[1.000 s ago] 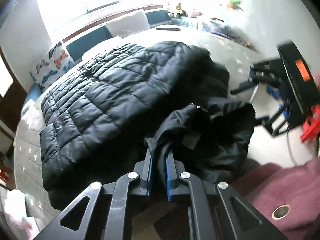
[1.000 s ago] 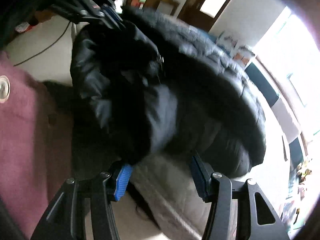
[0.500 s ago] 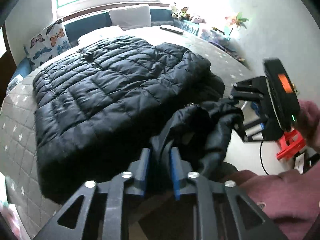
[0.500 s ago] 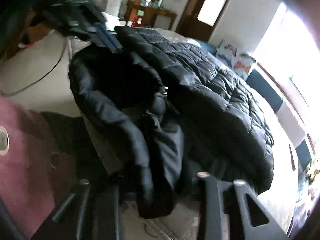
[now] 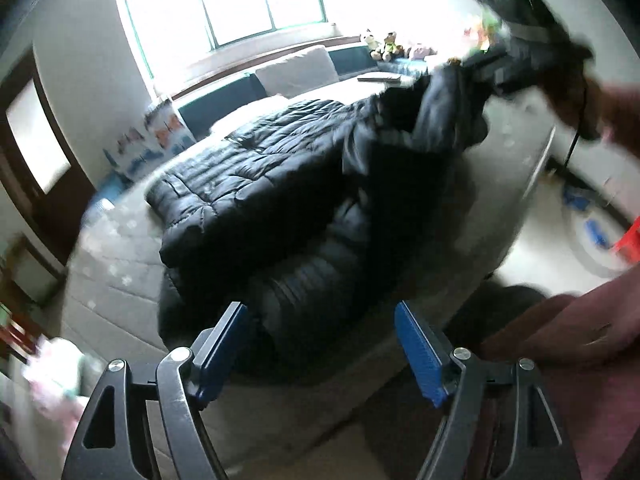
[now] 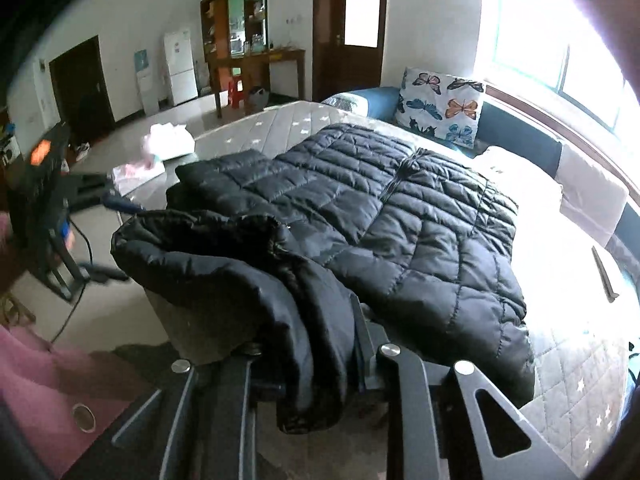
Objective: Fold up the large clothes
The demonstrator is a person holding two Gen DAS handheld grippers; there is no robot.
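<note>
In the left wrist view, the left gripper [image 5: 320, 350] is hanging with its two blue-padded fingers [image 5: 222, 350] spread wide and pinching nothing, just off the near edge of the bed [image 5: 120, 280]. One black quilted jacket [image 5: 260, 184] is lying across the mattress, filling the frame from 9 o'clock toward 1 o'clock. Only this view is showing the far end of that jacket being lifted at 1 o'clock by the right gripper [image 5: 480, 72], which is blurred there. It is also the only view showing a row of soft toys [image 5: 384, 44] at 12 o'clock under the window [image 5: 256, 0].

The right wrist view is giving what the left one is not: the right gripper [image 6: 316, 360] up close at 6 o'clock, its fingers pressed together on a bunched fold of the jacket [image 6: 380, 216], with the cloth hiding the pads. From there the coat is spreading flat over the bed [image 6: 580, 380] toward 1 o'clock. One butterfly-print pillow [image 6: 444, 104] is propped at 1 o'clock, one white fridge [image 6: 180, 66] is standing at 11 o'clock, and one wooden door [image 6: 348, 20] is at 12 o'clock. The left gripper [image 6: 120, 206] is showing only as a blurred dark shape at 9 o'clock.
</note>
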